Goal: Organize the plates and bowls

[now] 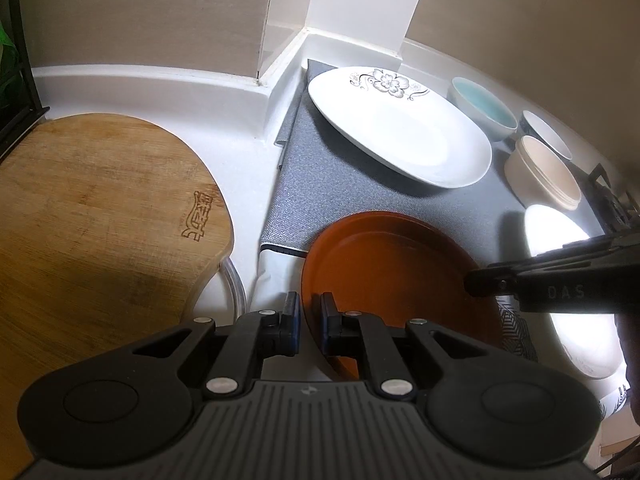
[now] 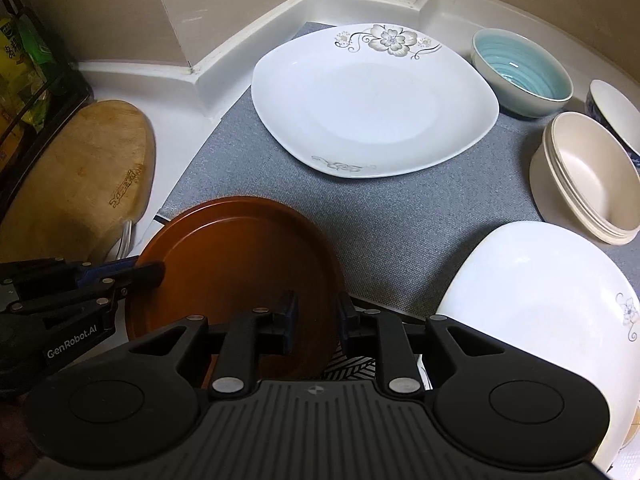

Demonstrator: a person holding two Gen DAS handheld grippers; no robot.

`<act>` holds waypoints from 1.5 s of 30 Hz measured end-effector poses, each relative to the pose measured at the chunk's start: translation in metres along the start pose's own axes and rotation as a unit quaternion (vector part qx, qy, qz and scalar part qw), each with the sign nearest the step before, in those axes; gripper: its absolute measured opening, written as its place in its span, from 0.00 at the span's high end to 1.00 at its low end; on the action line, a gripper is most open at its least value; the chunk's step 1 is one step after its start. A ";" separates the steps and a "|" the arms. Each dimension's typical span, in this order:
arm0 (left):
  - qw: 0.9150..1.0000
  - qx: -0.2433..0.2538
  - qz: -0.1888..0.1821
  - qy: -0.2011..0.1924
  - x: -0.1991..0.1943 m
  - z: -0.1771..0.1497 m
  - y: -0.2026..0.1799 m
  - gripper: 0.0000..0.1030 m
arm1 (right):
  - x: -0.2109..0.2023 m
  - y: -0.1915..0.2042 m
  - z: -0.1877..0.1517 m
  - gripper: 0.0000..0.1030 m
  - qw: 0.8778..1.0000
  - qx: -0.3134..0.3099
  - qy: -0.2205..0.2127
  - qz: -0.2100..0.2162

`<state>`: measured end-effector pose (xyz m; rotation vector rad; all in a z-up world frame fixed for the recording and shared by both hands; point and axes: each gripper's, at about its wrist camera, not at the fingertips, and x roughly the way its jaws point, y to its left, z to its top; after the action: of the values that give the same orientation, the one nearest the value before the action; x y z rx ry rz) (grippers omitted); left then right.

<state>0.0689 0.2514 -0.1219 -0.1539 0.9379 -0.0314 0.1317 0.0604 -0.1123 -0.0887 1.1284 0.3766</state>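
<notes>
A brown round plate (image 1: 392, 272) (image 2: 240, 264) sits at the near edge of a grey mat (image 1: 320, 176) (image 2: 400, 220). My left gripper (image 1: 310, 316) is shut on the brown plate's left rim; it shows in the right wrist view (image 2: 148, 270). My right gripper (image 2: 318, 320) is open, its fingers astride the plate's right rim; it shows in the left wrist view (image 1: 480, 284). A large white flowered plate (image 1: 400, 128) (image 2: 372, 100) lies at the back. A second white plate (image 1: 568, 280) (image 2: 540, 312) lies at the right.
A teal bowl (image 1: 480, 106) (image 2: 520, 74), stacked cream bowls (image 1: 544, 174) (image 2: 588, 180) and a blue-patterned white bowl (image 1: 546, 134) (image 2: 616, 114) stand along the right. A wooden cutting board (image 1: 100, 208) (image 2: 80, 176) lies left. A black rack (image 2: 32, 92) stands far left.
</notes>
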 end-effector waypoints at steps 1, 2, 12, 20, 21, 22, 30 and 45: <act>1.000 -0.001 0.000 0.000 0.000 0.000 0.000 0.90 | 0.000 0.000 0.000 0.78 1.000 -0.001 0.000 -0.001; 1.000 -0.002 0.000 -0.001 -0.001 -0.001 -0.001 0.90 | -0.001 0.000 0.000 0.78 1.000 -0.003 -0.001 -0.003; 1.000 -0.021 -0.005 0.001 -0.010 -0.003 0.002 0.87 | -0.002 0.001 0.003 0.78 1.000 -0.012 -0.003 -0.014; 1.000 -0.022 -0.002 -0.001 -0.013 -0.006 0.000 0.87 | 0.002 0.003 0.004 0.78 1.000 -0.016 0.003 -0.018; 1.000 -0.023 -0.003 -0.001 -0.013 -0.007 0.001 0.87 | 0.003 0.003 0.004 0.78 1.000 -0.017 0.005 -0.020; 1.000 -0.023 -0.003 -0.001 -0.013 -0.007 0.001 0.87 | 0.005 0.003 0.004 0.78 1.000 -0.018 0.008 -0.022; 1.000 -0.006 -0.001 0.000 -0.010 -0.008 -0.002 0.88 | 0.013 0.002 0.004 0.78 1.000 -0.014 0.021 -0.011; 0.997 0.055 -0.012 -0.044 -0.038 0.009 -0.065 0.89 | -0.044 -0.046 -0.016 0.84 0.998 0.020 -0.063 0.006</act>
<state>0.0564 0.1919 -0.0766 -0.0635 0.8436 -0.0985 0.1172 0.0020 -0.0851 -0.0218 1.0125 0.3648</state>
